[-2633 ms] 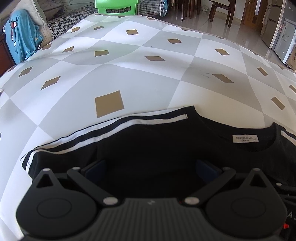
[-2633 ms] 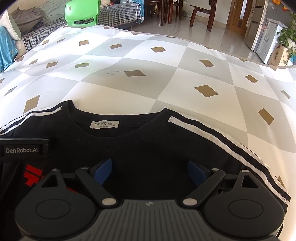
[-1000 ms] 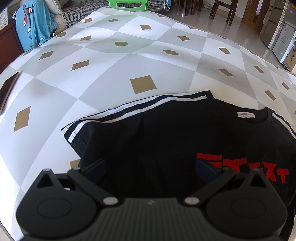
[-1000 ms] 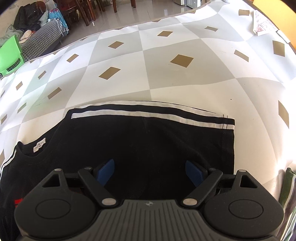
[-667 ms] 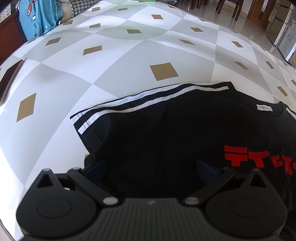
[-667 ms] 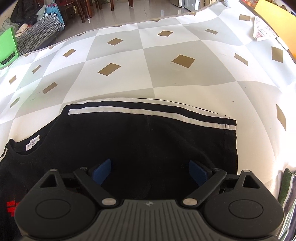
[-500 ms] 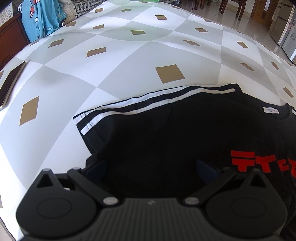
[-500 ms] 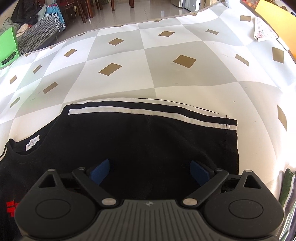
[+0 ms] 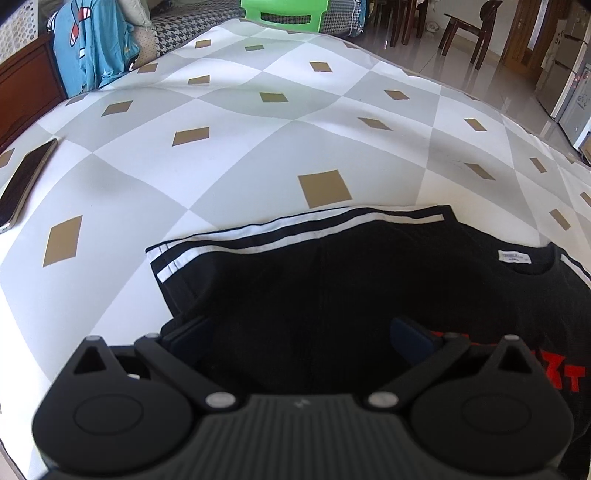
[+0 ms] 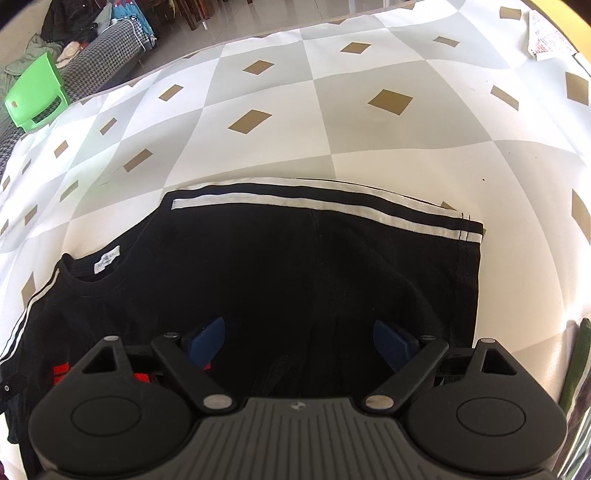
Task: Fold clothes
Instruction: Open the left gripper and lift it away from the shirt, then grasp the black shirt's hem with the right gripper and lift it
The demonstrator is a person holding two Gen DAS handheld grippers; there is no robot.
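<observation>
A black T-shirt (image 9: 332,280) with white shoulder stripes and red chest print lies flat, front up, on a checkered table cover (image 9: 258,147). It also shows in the right wrist view (image 10: 295,266). My left gripper (image 9: 299,338) is open and empty, low over the shirt's left side near the left sleeve (image 9: 184,258). My right gripper (image 10: 299,341) is open and empty, low over the shirt's right side near the right sleeve (image 10: 436,258). Both sleeves lie spread out flat.
A phone (image 9: 26,181) lies at the table's left edge. A green plastic chair (image 9: 284,14) and a houndstooth sofa stand beyond the far edge. Papers (image 10: 546,37) lie at the far right corner. Striped fabric (image 10: 576,369) sits by the right edge.
Both grippers have moved apart from the collar area, the left toward the left sleeve and the right toward the right sleeve. Both stayed open. The shirt has not moved.
</observation>
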